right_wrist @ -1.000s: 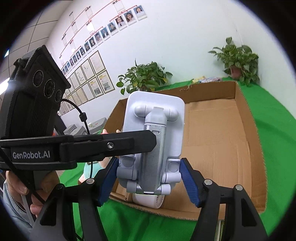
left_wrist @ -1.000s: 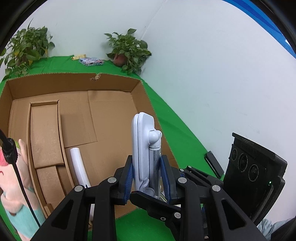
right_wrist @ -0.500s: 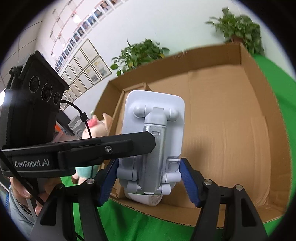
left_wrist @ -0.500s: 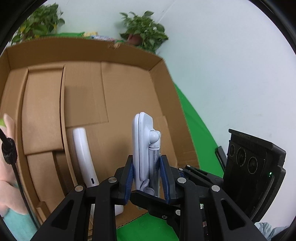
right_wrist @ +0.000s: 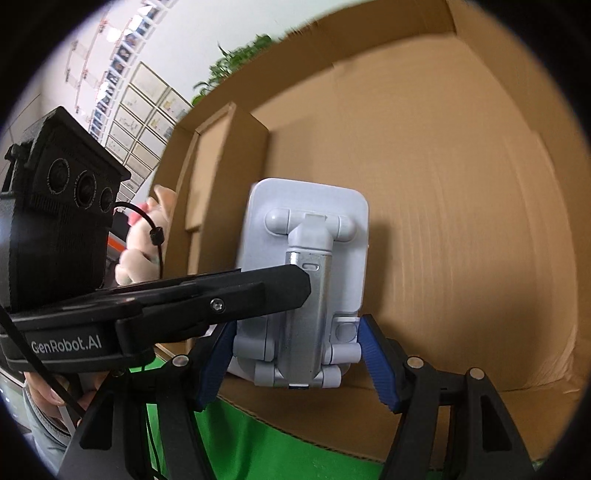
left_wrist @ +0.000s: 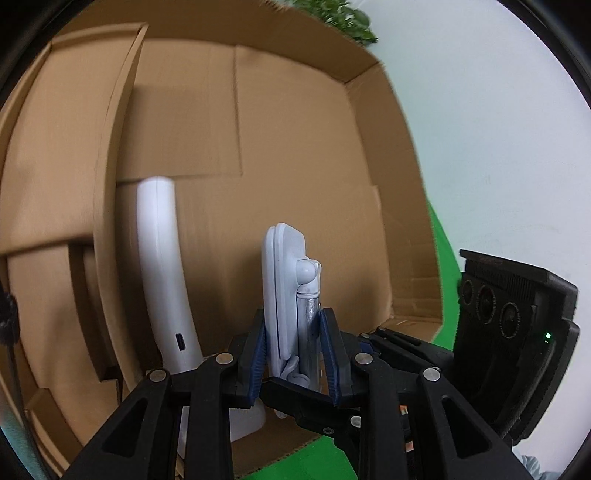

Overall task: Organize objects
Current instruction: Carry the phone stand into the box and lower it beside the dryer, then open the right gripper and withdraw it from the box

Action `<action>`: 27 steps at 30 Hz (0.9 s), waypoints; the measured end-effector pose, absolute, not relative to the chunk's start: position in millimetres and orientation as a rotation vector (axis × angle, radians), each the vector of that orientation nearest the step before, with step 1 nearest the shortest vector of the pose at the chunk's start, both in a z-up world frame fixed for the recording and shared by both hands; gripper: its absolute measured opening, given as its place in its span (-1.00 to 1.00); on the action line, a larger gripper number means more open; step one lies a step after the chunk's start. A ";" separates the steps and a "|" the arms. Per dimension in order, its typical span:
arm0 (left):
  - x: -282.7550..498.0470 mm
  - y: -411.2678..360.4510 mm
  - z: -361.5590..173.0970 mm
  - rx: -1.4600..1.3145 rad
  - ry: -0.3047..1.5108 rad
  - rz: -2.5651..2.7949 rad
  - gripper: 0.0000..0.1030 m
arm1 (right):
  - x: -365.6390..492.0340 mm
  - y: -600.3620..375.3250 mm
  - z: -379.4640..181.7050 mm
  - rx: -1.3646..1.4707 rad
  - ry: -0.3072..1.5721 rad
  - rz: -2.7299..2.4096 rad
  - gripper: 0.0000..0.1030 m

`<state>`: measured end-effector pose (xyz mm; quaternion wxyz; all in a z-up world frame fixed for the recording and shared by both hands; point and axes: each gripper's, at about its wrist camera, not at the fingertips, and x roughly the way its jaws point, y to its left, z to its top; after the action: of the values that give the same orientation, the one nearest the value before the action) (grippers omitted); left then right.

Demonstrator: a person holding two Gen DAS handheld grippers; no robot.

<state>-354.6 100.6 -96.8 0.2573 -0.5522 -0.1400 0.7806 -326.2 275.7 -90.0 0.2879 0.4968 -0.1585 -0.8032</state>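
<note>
A white folding phone stand [left_wrist: 286, 291] with a silver arm stands upright between the blue pads of my left gripper [left_wrist: 293, 347], which is shut on it above the near edge of a cardboard box [left_wrist: 280, 122]. In the right wrist view the stand [right_wrist: 306, 280] shows its back, with the left gripper's finger [right_wrist: 221, 295] across it. My right gripper [right_wrist: 299, 362] frames the stand's base; its jaws stand slightly wider than it, and contact is unclear. A curved white device [left_wrist: 162, 277] lies in the box to the left.
The box has inner cardboard dividers [left_wrist: 110, 184] on its left. Green cloth [right_wrist: 266, 443] lies under the box. A pink plush toy [right_wrist: 144, 240] sits outside the box's left wall. A plant [left_wrist: 340, 18] stands beyond the box.
Both grippers have moved forward and down with the stand, so the box interior now fills both views. The grip on the stand is unchanged.
</note>
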 end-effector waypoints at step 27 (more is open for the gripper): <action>-323.6 65.0 -58.4 -1.446 -0.303 2.289 -0.50 | -320.1 280.2 -100.8 1.432 -0.308 -2.177 0.30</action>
<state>-323.6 65.0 -58.4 0.2072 -0.5193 -0.1090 0.8219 -320.1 280.2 -100.8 0.2561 0.5275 -0.1133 -0.8021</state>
